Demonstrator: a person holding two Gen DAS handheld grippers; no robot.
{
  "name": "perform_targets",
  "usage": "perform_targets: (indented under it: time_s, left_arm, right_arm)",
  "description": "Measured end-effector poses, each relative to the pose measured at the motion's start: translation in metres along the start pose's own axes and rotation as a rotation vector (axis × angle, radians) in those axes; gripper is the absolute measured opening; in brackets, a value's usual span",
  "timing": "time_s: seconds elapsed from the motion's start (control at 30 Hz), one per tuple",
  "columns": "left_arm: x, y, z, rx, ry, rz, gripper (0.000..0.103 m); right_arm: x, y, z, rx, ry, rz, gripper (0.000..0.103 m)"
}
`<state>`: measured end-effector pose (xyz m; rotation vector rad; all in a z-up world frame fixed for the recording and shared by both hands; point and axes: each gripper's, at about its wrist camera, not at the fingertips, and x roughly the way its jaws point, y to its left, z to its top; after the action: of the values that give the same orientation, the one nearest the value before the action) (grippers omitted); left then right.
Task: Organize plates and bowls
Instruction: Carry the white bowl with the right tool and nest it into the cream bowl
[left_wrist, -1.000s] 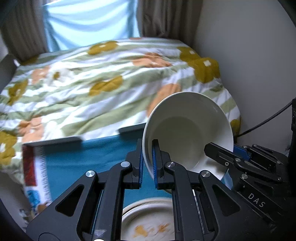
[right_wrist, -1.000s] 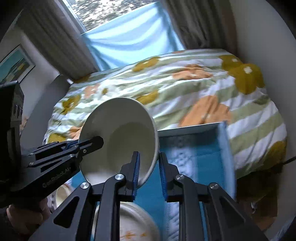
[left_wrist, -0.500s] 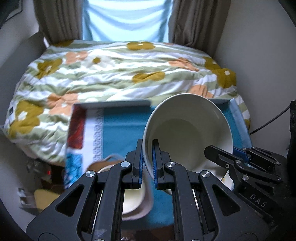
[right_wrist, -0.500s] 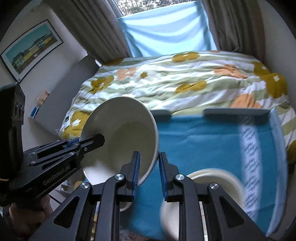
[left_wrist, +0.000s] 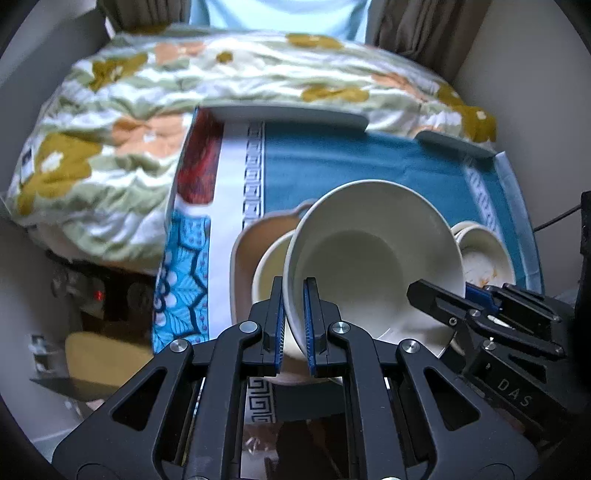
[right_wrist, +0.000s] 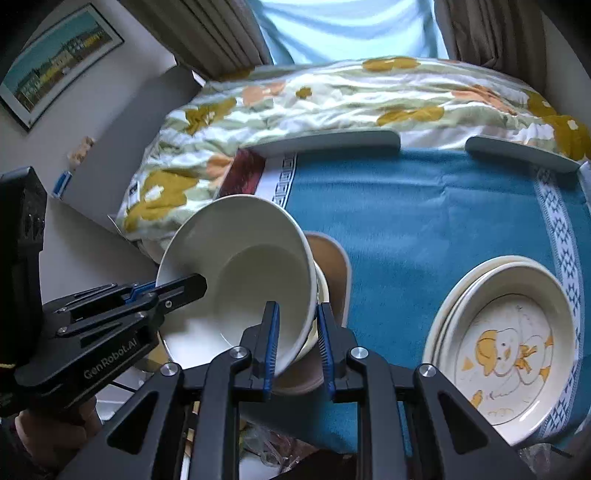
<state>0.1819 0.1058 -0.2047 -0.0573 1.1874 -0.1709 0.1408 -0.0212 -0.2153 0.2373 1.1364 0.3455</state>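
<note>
So, in your left wrist view, the left gripper (left_wrist: 293, 325) is clamped on the near rim of the large cream ceramic bowl (left_wrist: 373, 254), which hangs tilted just above a smaller cream bowl (left_wrist: 271, 266) nested in a tan handled dish (left_wrist: 245, 251) at the left of the blue tablecloth (left_wrist: 354, 162). Nothing is set down yet, so I judge the stacking unfinished. Stained small bowls (left_wrist: 484, 254) wait at the right.

In your right wrist view, the right gripper (right_wrist: 295, 347) pinches the same bowl's opposite rim. Only here do you see the stacked cream plates with a yellow duck drawing (right_wrist: 506, 339), already piled at the near right.
</note>
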Motion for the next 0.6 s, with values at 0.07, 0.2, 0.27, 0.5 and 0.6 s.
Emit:
perform_targets:
  time_s: [0.07, 0.2, 0.27, 0.5, 0.6]
  left_arm:
    - [0.012, 0.005, -0.004, -0.012, 0.018, -0.002, 0.007]
    - [0.029, 0.012, -0.007, -0.023, 0.047, -0.004, 0.007]
    - [0.035, 0.013, -0.008, -0.027, 0.054, -0.003, 0.007]
    - [0.043, 0.011, -0.007, -0.009, 0.056, 0.023, 0.007]
    - [0.042, 0.009, -0.006, 0.000, 0.053, 0.034, 0.007]
  right_arm:
    - [0.010, 0.001, 0.000, -0.011, 0.016, -0.008, 0.019]
    - [0.029, 0.003, 0.000, -0.031, 0.045, -0.031, 0.019]
    - [0.033, 0.004, 0.000, -0.037, 0.054, -0.038, 0.019]
    - [0.040, 0.004, 0.000, -0.058, 0.072, -0.054, 0.019]
    - [0.041, 0.005, 0.001, -0.058, 0.072, -0.054, 0.019]
